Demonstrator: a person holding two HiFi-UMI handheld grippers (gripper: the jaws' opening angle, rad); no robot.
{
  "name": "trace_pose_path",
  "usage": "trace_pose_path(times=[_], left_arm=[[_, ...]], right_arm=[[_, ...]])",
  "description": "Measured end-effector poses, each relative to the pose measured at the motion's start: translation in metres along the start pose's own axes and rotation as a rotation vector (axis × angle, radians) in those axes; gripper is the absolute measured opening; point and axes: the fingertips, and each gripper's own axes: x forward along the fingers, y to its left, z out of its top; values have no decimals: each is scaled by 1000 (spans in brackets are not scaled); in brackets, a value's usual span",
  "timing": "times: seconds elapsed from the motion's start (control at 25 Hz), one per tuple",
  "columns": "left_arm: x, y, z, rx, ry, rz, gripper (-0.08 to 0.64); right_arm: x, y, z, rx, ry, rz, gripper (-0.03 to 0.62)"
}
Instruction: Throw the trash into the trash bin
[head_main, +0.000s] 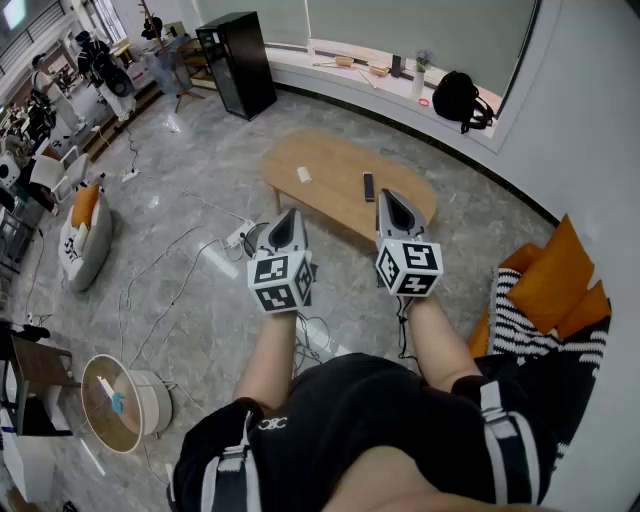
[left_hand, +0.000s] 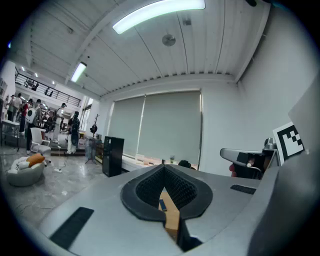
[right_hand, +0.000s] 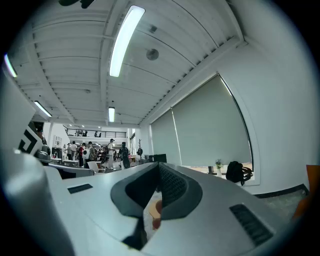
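- A wooden coffee table (head_main: 340, 185) is standing at upper centre, a dark remote (head_main: 368, 186) lying on it.
- A black cabinet (head_main: 236, 64) is standing at top.
- A black backpack (head_main: 462, 100) is sitting at upper right.
- Orange cushions (head_main: 560, 275) are lying at right.

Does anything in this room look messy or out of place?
Yes. White cables sprawl loose across the floor left of the wooden coffee table, which looks like a tripping hazard. A small white scrap also lies on that table, possibly litter.

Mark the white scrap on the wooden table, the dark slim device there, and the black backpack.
white scrap (head_main: 304, 174), head view, its middle.
dark slim device (head_main: 368, 186), head view, its middle.
black backpack (head_main: 458, 96), head view, main body.
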Motion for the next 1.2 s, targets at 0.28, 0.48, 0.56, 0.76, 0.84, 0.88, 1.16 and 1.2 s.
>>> trace_pose_path(times=[0.28, 0.48, 0.56, 0.76, 0.84, 0.88, 1.16, 1.2], left_arm=[[0, 6, 3, -2, -12, -6, 12], [-4, 20, 6, 21, -28, -10, 12], [-6, 28, 8, 38, -23, -16, 12], [-19, 57, 4, 39, -17, -37, 12], [-24, 68, 1, 39, -18, -42, 12], [-26, 72, 0, 38, -19, -41, 12], [-28, 90, -12, 31, -11, -55, 12], [-28, 93, -12, 25, -12, -54, 12]], right_arm=[[4, 14, 4, 16, -10, 31, 12], [14, 25, 4, 8, -10, 24, 12], [20, 33, 4, 13, -7, 15, 12], [27, 64, -2, 9, -5, -4, 12], [30, 75, -4, 11, -9, -9, 12], [32, 79, -5, 13, -10, -8, 12], [44, 87, -5, 67, -15, -6, 12], [46, 88, -4, 60, -16, -7, 12]])
